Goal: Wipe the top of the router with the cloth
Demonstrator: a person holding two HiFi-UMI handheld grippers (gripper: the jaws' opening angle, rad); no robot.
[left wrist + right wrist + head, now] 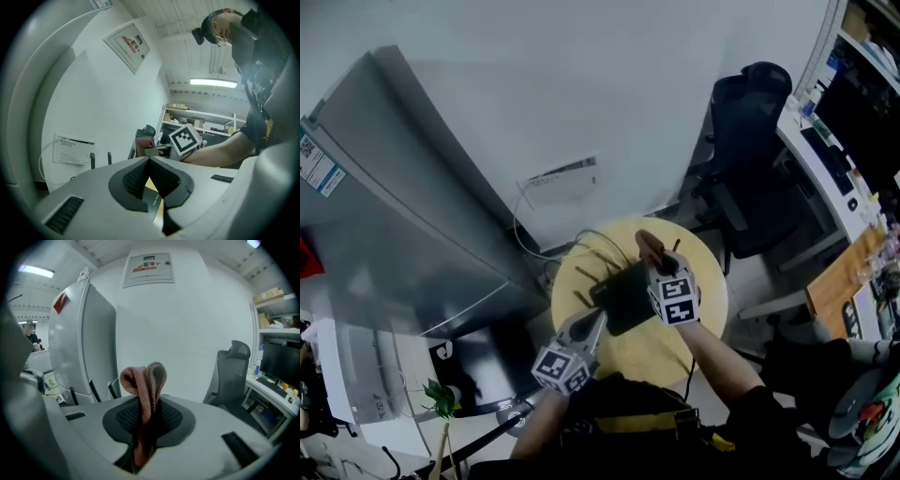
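Note:
A black router (623, 298) with thin antennas (592, 246) lies on a round yellow table (698, 309). My left gripper (596, 322) is at the router's near left corner, its jaws shut on the thin edge of the router (153, 202). The right gripper (656, 264) hovers over the router's far right part, shut on a folded pinkish-brown cloth (649, 246). In the right gripper view the cloth (143, 390) loops up out of the jaws. The left gripper view shows the right gripper's marker cube (184, 138) beyond the jaws.
A grey fridge (394, 206) stands left of the table. A black office chair (750, 141) and a cluttered desk (830, 164) are at the right. A white wall box (562, 178) with a cable hangs behind the table. A small plant (441, 398) is at the near left.

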